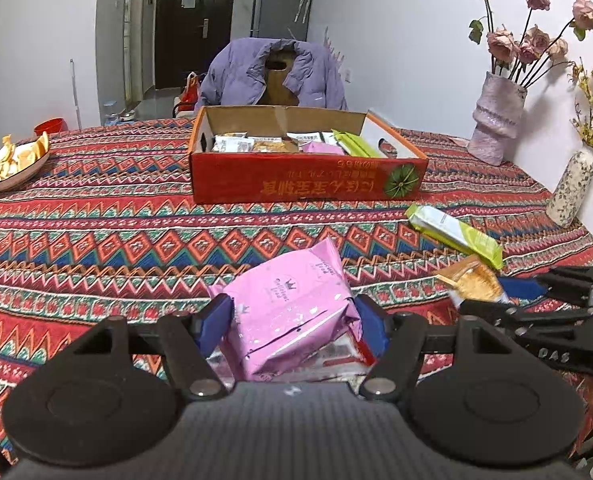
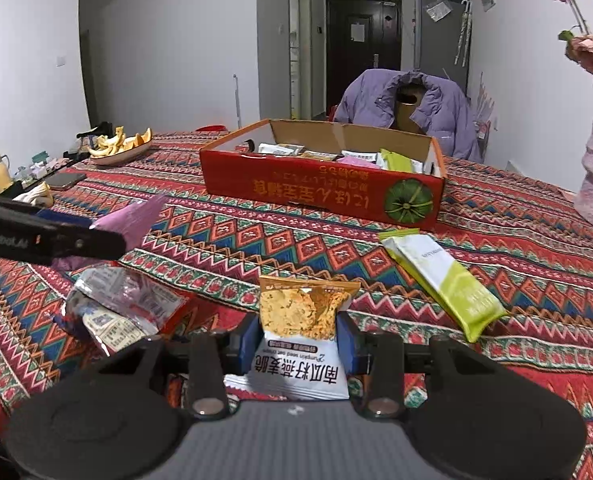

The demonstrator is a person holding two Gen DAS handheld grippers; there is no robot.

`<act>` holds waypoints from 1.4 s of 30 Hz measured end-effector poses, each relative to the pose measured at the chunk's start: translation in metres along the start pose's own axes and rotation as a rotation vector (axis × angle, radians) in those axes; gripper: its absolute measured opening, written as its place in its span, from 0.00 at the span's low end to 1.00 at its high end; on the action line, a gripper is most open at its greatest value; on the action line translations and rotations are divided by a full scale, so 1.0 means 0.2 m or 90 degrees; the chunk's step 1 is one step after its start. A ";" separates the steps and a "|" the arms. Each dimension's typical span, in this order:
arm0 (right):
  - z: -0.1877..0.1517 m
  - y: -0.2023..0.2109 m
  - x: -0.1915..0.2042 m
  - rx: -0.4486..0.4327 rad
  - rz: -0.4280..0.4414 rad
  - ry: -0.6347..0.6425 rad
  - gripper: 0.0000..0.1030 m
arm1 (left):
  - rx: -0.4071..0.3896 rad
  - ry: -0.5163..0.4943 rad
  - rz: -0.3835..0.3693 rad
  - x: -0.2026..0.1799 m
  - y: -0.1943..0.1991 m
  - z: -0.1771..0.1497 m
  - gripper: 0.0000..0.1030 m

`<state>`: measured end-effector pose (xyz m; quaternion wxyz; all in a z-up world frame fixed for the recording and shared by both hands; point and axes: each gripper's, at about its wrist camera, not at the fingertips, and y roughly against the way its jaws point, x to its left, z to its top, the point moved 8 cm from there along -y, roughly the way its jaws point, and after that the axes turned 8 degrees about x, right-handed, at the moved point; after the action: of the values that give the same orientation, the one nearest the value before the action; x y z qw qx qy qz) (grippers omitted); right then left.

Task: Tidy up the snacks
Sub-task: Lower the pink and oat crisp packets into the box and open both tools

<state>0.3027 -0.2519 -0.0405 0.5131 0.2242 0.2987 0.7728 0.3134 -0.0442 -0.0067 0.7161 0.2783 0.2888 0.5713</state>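
My left gripper (image 1: 292,320) is shut on a pink snack packet (image 1: 292,304), held just above the patterned tablecloth. My right gripper (image 2: 298,340) is shut on a white and orange oat-crisp packet (image 2: 302,328); it also shows in the left wrist view (image 1: 472,282). The red cardboard box (image 1: 308,178) stands further back on the table and holds several snack packets; the right wrist view shows it too (image 2: 320,188). A green and white packet (image 1: 456,230) lies on the cloth right of centre, also in the right wrist view (image 2: 444,276). A silver and red packet (image 2: 120,304) lies under my left gripper.
A plate of orange peel (image 1: 8,160) sits far left. A lilac vase of roses (image 1: 496,120) and a small speckled vase (image 1: 570,188) stand at the right edge. A chair with a purple jacket (image 1: 272,74) is behind the box. A phone (image 2: 66,180) lies at the left.
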 end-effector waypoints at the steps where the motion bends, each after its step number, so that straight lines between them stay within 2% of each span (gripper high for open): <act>1: 0.01 0.01 0.00 -0.005 0.003 -0.001 0.39 | -0.001 0.001 0.000 0.00 0.00 0.00 0.67; 6: 0.15 0.02 -0.04 -0.041 0.019 -0.008 0.39 | -0.019 -0.014 -0.019 0.03 0.00 0.14 0.67; 8: 0.26 -0.02 -0.07 -0.058 0.018 0.003 0.39 | -0.025 -0.036 -0.020 0.05 -0.03 0.25 0.67; 12: 0.58 -0.20 -0.16 -0.062 0.061 -0.005 0.39 | -0.031 -0.057 -0.017 0.11 -0.13 0.52 0.67; 17: 1.05 -0.61 -0.27 -0.019 0.105 -0.028 0.39 | -0.002 -0.045 -0.033 0.21 -0.39 0.89 0.67; 22: 1.36 -1.12 -0.36 0.058 0.081 -0.039 0.39 | 0.029 -0.031 -0.025 0.31 -0.68 1.15 0.67; 27: 1.45 -1.45 -0.38 0.114 0.065 -0.035 0.40 | 0.061 -0.029 -0.013 0.35 -1.00 1.35 0.67; 31: 1.48 -1.56 -0.41 0.129 0.035 -0.018 0.40 | 0.092 -0.031 -0.009 0.34 -1.24 1.43 0.66; 32: 1.48 -1.56 -0.44 0.130 0.018 -0.020 0.48 | 0.096 -0.031 -0.002 0.34 -1.29 1.45 0.66; 34: 1.47 -1.59 -0.48 0.133 0.012 -0.012 0.54 | 0.105 -0.034 -0.003 0.35 -1.36 1.47 0.67; 36: 1.46 -1.57 -0.49 0.134 0.012 0.010 0.55 | 0.112 -0.029 -0.006 0.35 -1.41 1.48 0.67; 42: 1.44 -1.36 -0.61 0.118 -0.019 0.019 0.66 | 0.120 -0.042 -0.012 0.23 -1.49 1.49 0.70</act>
<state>0.7157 -0.2182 -0.0270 0.4970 0.2547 0.3799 0.7374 0.7353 -0.0778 -0.0270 0.7011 0.3605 0.3197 0.5256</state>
